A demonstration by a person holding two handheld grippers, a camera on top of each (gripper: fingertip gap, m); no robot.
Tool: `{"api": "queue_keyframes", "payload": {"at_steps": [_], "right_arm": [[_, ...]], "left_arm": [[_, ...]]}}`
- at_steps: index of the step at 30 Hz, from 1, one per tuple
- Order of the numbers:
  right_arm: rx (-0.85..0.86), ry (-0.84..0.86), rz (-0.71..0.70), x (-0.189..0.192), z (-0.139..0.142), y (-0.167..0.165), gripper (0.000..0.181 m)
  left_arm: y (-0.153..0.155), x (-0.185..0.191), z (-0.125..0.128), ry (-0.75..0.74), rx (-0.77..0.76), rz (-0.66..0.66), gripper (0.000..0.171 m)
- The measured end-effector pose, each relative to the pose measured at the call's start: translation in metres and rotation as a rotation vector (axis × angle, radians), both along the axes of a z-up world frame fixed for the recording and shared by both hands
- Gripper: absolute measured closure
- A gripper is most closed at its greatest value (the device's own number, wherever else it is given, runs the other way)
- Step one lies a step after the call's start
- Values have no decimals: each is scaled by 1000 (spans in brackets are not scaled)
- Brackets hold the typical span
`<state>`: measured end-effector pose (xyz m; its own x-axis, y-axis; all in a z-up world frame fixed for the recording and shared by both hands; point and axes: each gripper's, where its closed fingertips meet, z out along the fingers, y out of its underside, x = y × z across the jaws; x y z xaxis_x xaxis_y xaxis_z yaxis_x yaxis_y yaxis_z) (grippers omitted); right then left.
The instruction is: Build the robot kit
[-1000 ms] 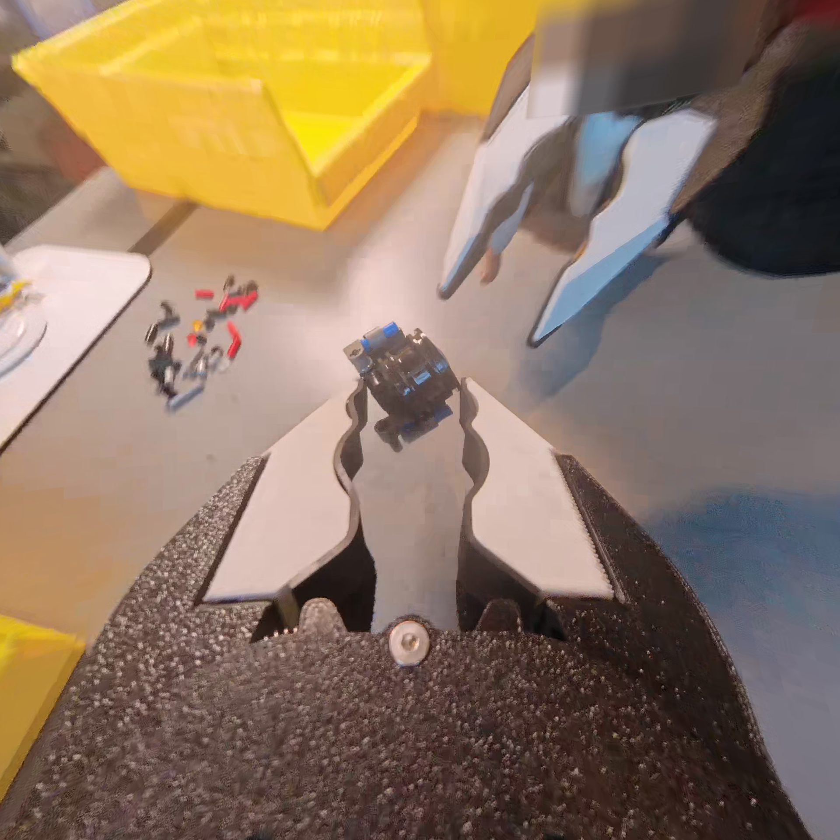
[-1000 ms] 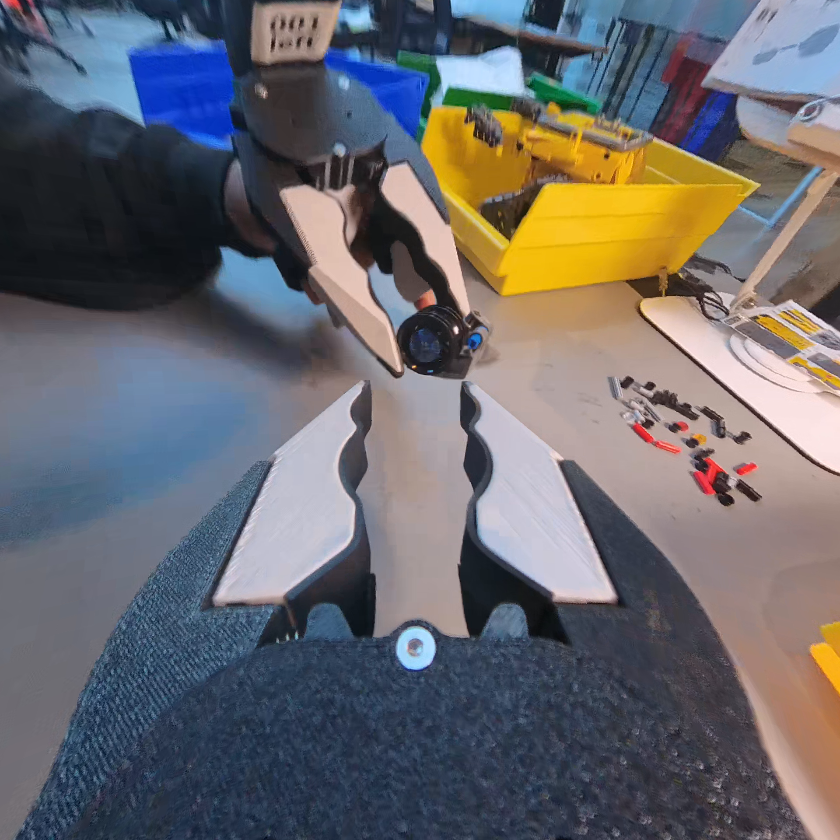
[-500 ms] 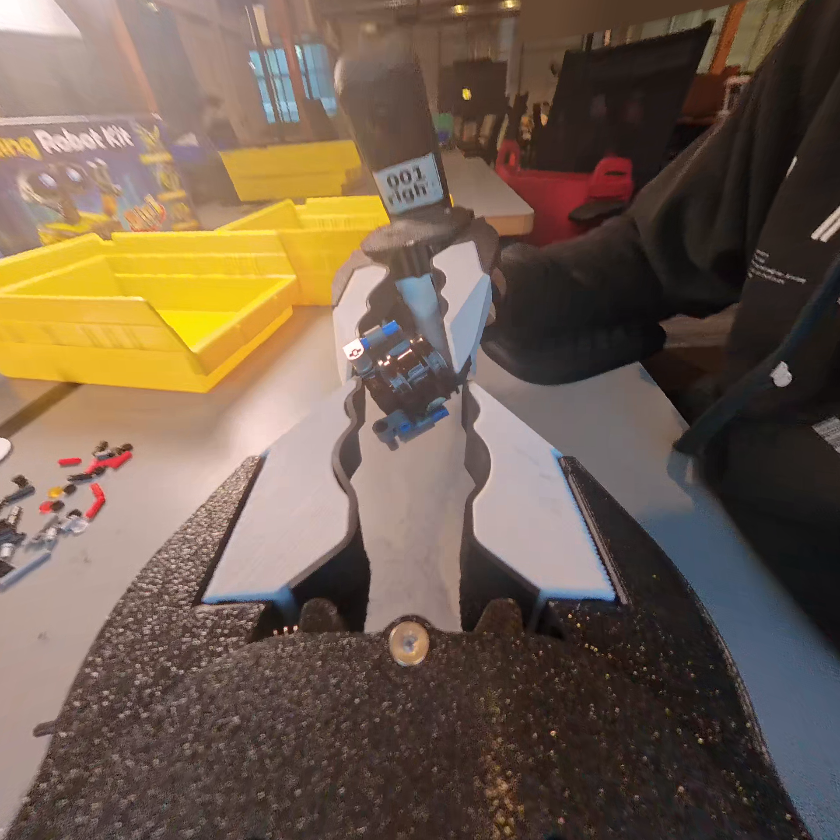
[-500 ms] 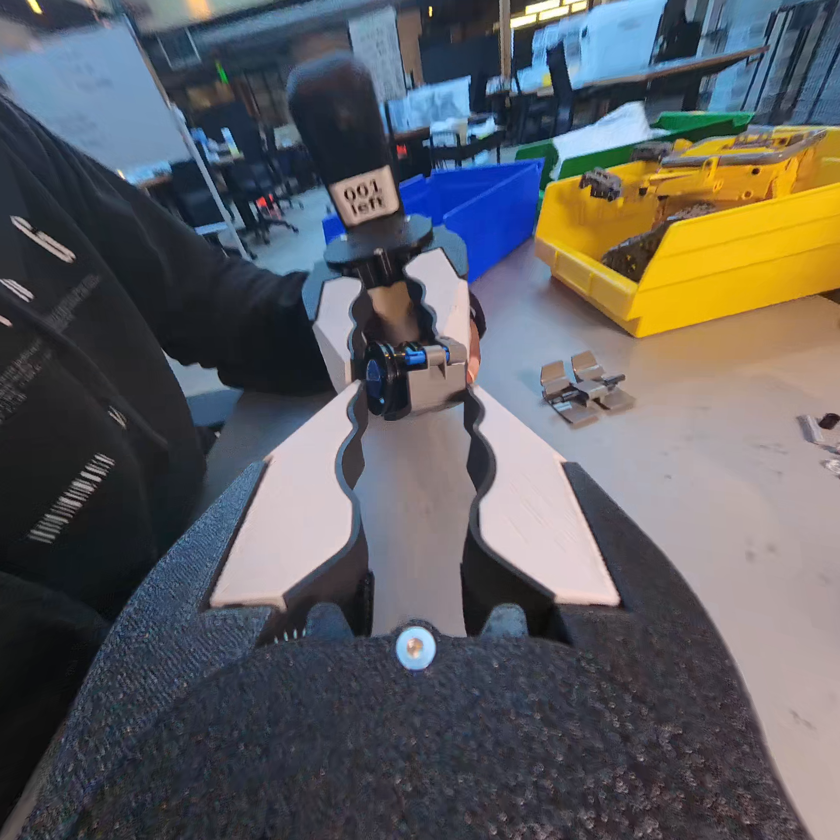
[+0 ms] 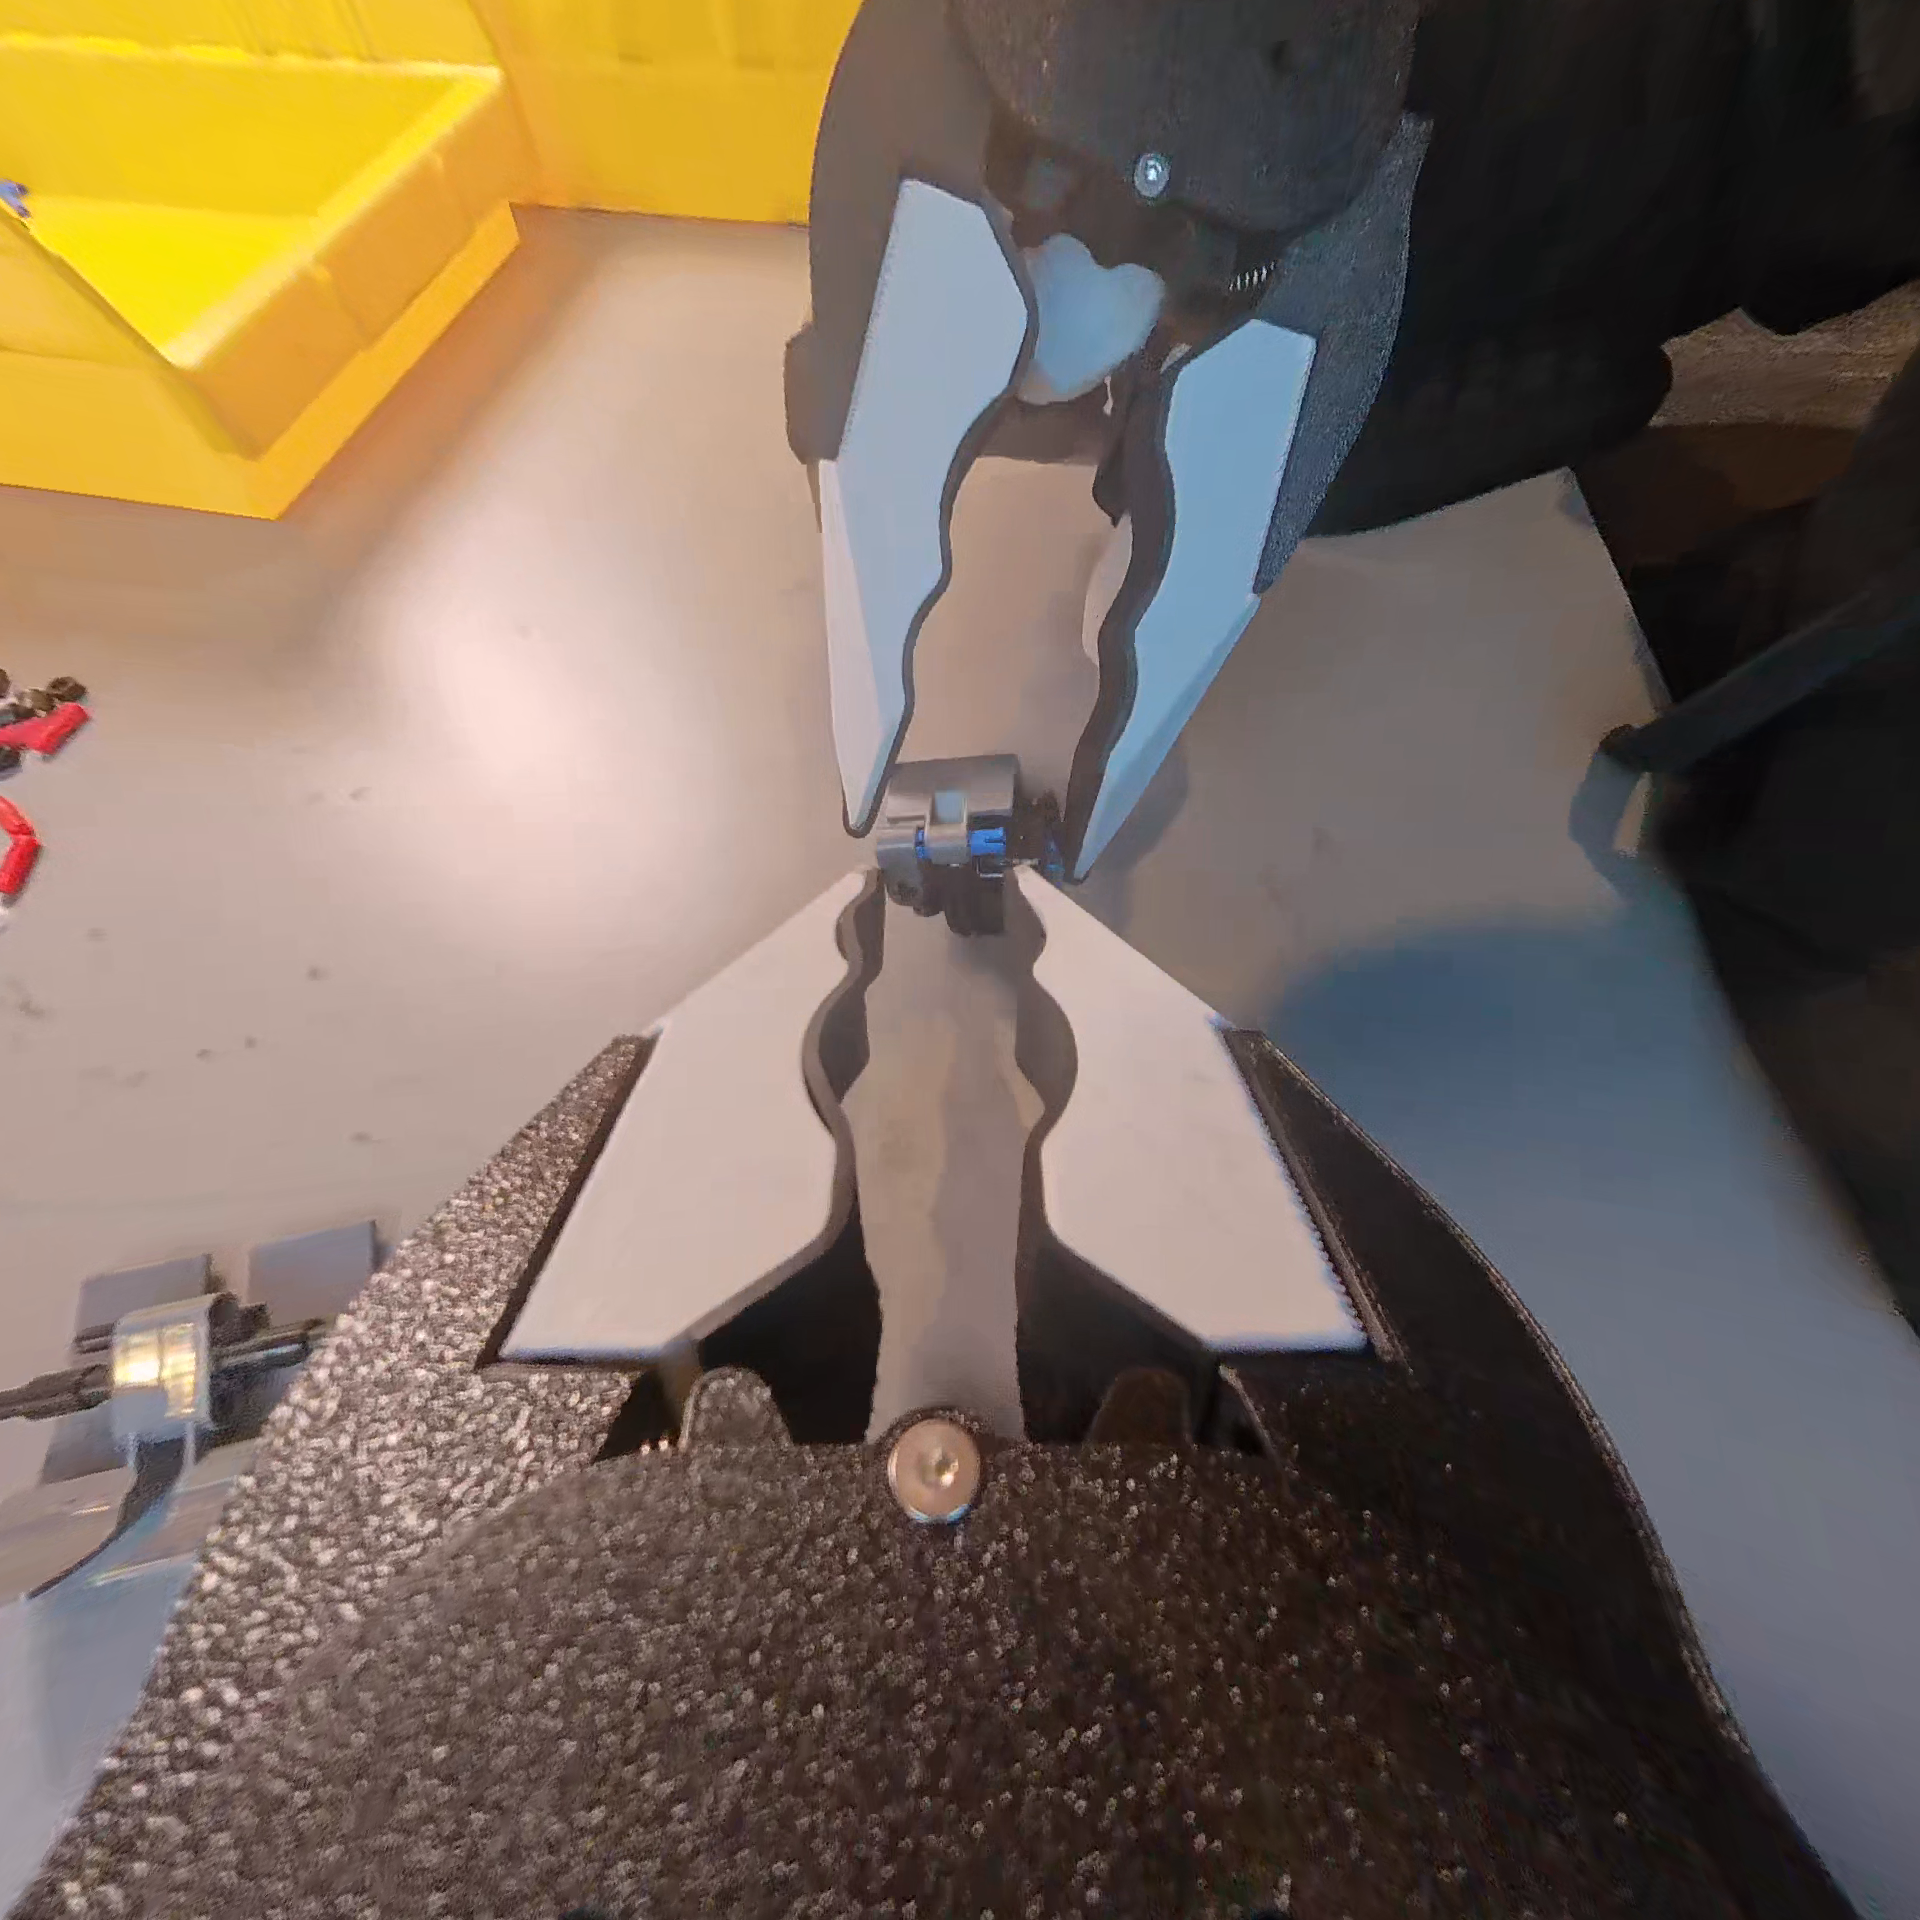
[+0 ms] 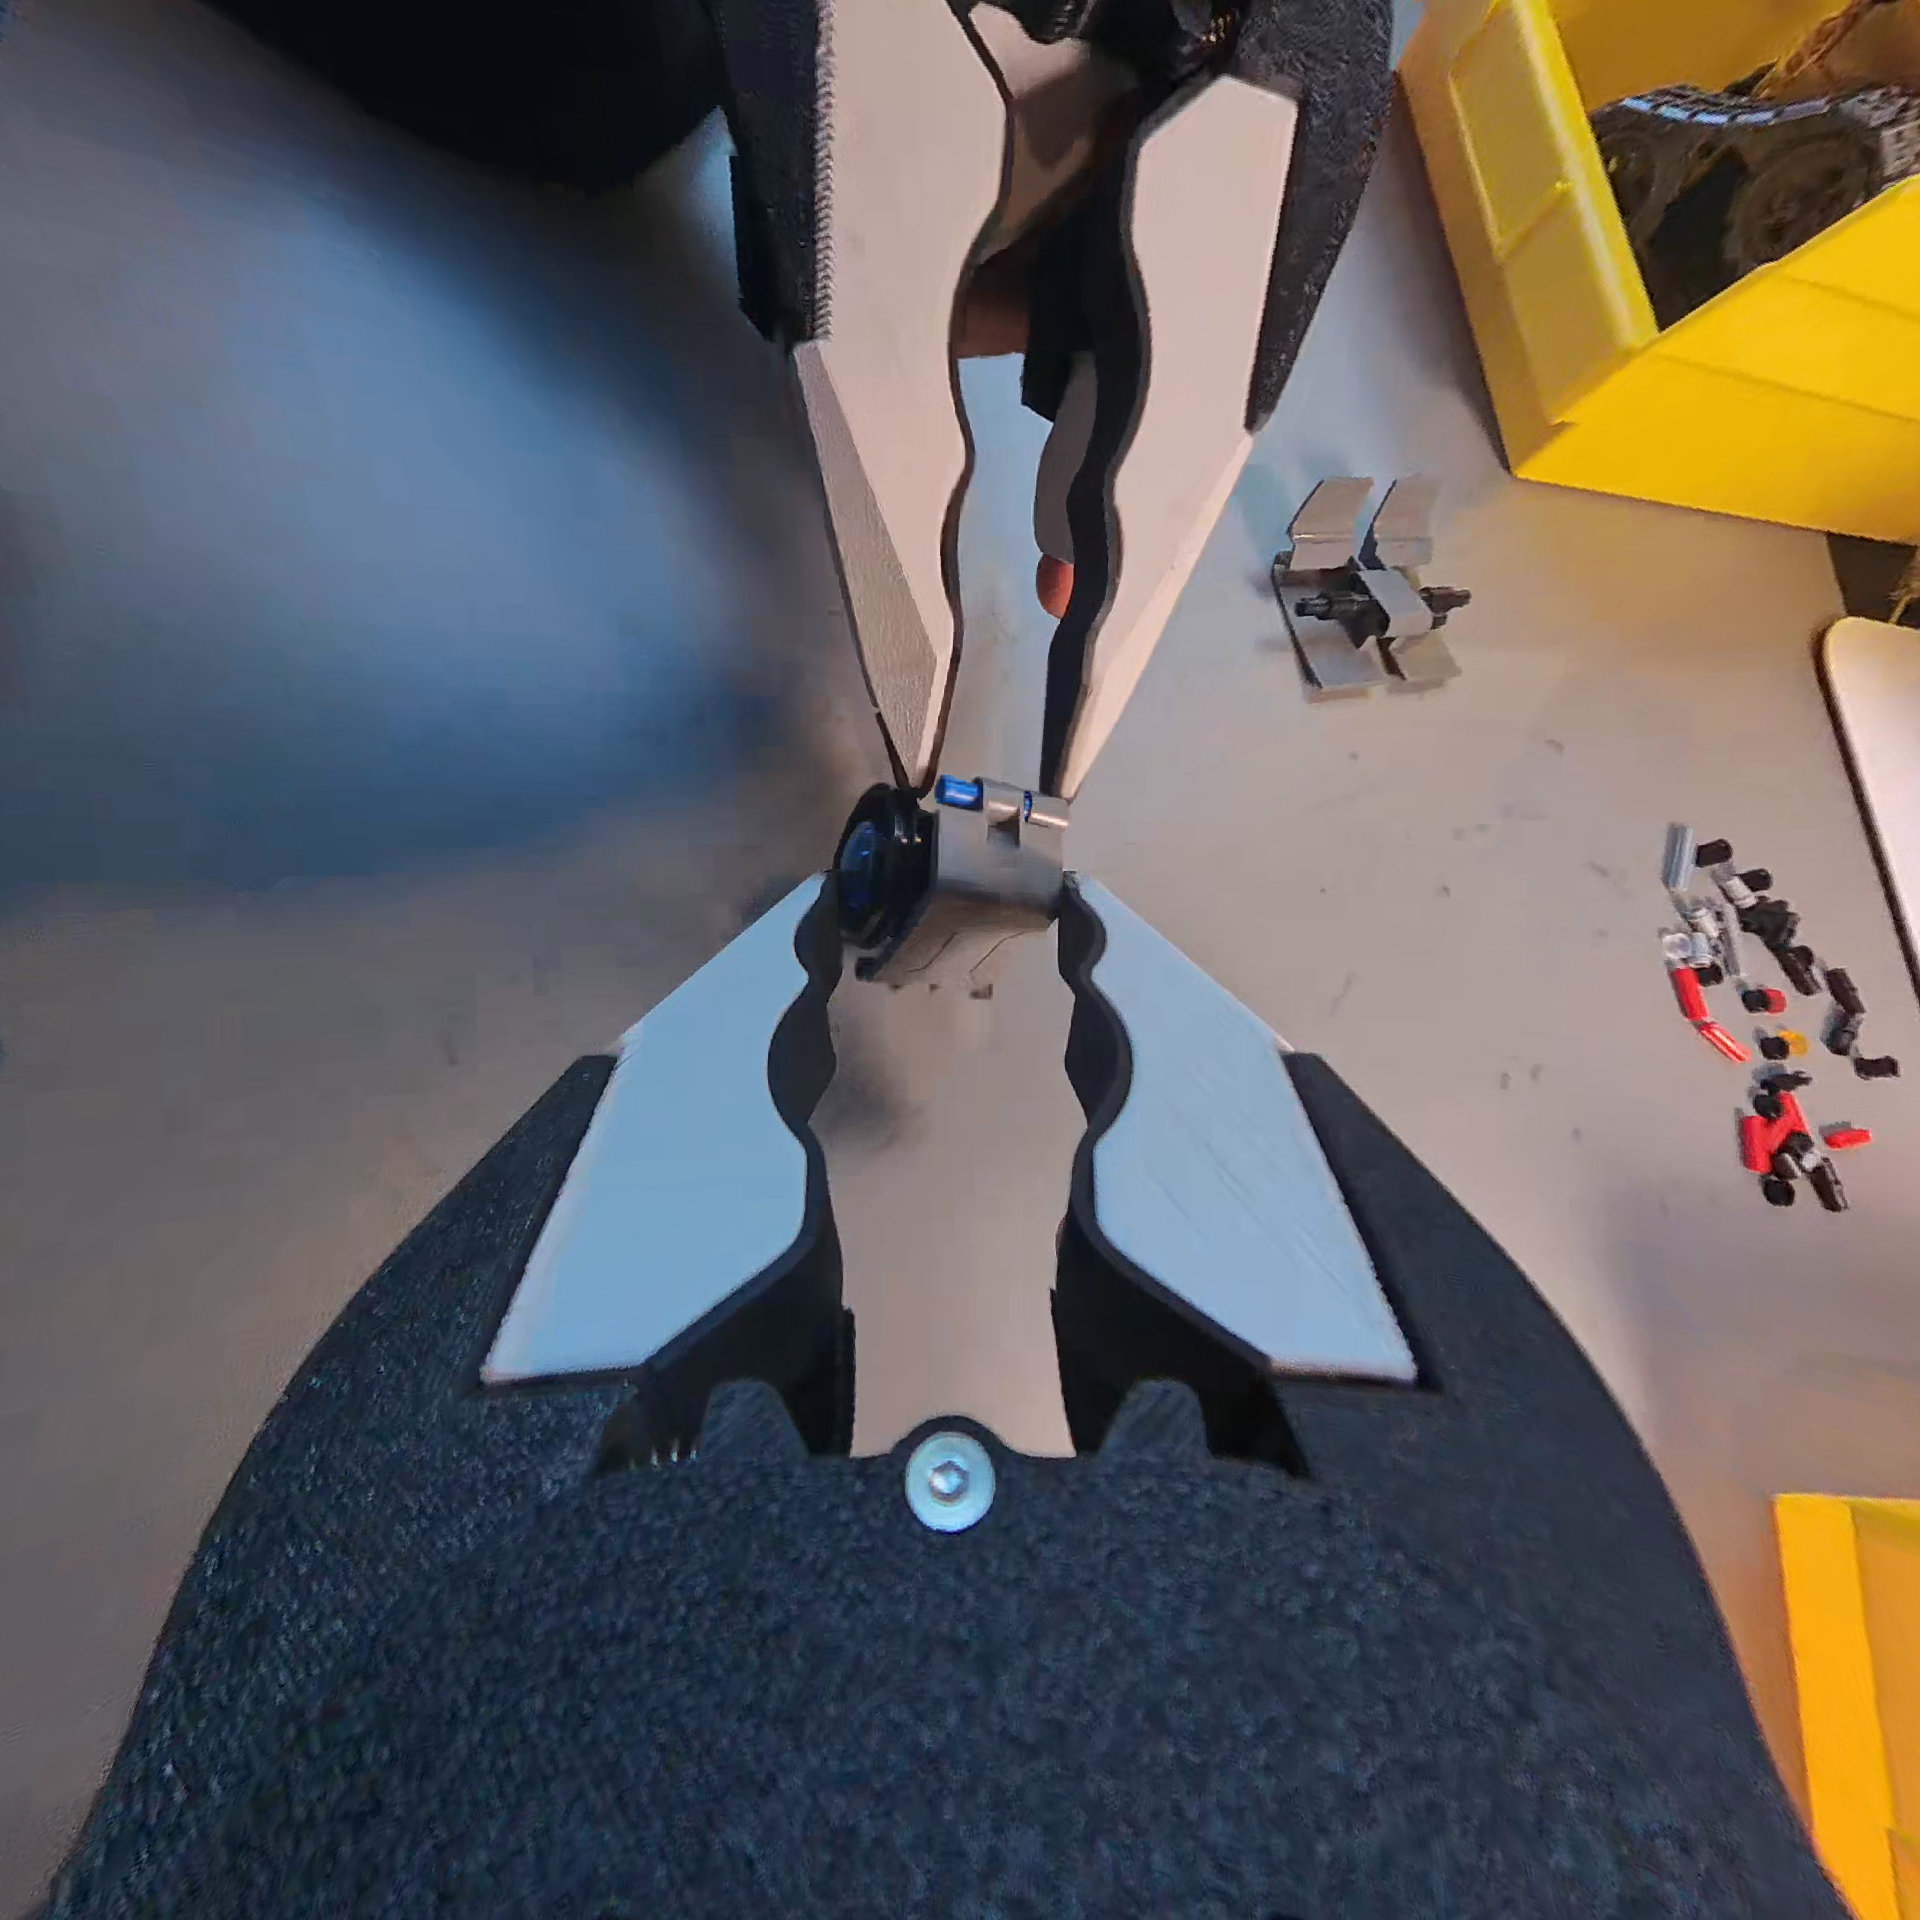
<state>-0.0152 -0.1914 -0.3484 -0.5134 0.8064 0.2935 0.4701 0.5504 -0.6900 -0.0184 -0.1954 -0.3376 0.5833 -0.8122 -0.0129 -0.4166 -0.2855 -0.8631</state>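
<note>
A small assembly (image 5: 951, 810), a grey block with a black wheel and blue pins, is held just above the grey table (image 5: 416, 831). My left gripper (image 5: 954, 883) is shut on it at the fingertips. My right gripper (image 5: 971, 842) comes in from the opposite side, its tips pressed against both sides of the same assembly. In the right wrist view the assembly (image 6: 997, 862) sits between my right gripper's (image 6: 945, 894) tips, wheel to the left. The left gripper (image 6: 985, 779) pinches its top edge from the far side.
An open yellow bin (image 5: 260, 260) stands at the back left. Another yellow bin (image 6: 1714, 364) holds a black tracked model (image 6: 1766, 156). A grey bracket piece (image 6: 1361, 592), a pile of small red and black parts (image 6: 1766, 1018) and a white board (image 6: 1881, 779) lie on the table. The grippers are tip to tip, or close to it.
The right gripper, empty and apart a second ago, has closed in around the assembly that the left gripper holds. Both grippers have tipped from level to pointing down at the table.
</note>
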Motion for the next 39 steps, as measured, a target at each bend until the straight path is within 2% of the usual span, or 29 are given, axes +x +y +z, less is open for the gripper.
{"api": "queue_keyframes", "payload": {"at_steps": [2, 3, 6, 9, 12, 15, 18, 20, 22, 24, 30, 33, 39], "right_arm": [[-30, -2, 30, 2, -1, -7, 140], [-56, -7, 41, 3, -2, -10, 140], [-43, -20, 63, 5, -8, -9, 142], [-58, 34, 97, 2, -3, -12, 143], [-66, 39, 108, 0, -6, -12, 143], [-129, 35, 128, 3, -6, -16, 143], [-280, 78, 133, 2, 11, -17, 138], [-328, 82, 141, 2, 14, -17, 141], [-314, 74, 160, 3, 8, -19, 144], [-325, 58, 194, 5, 6, -27, 156], [-365, 27, 171, 4, 6, -28, 156], [-357, 40, 140, 2, 6, -23, 156], [-356, 53, 88, -3, 6, -17, 156]], "left_arm": [[-2, -1, -10, 33, -23, -16, 164], [-3, -1, -14, 48, -29, -25, 163], [-13, 5, -8, -4, -58, -79, 140], [-13, 4, -14, 16, -80, -74, 127], [-17, 8, -24, 77, -95, -97, 141], [-18, 8, -27, 101, -96, -111, 142], [-21, 8, -28, 103, -95, -130, 142], [-23, 10, -28, 107, -92, -148, 142], [-26, 13, -28, 107, -97, -168, 143], [-27, 14, -30, 120, -94, -174, 143], [-29, 13, -30, 128, -94, -173, 142], [-24, 6, -23, 115, -67, -138, 139], [-17, 5, -21, 148, -29, -99, 144]]}}
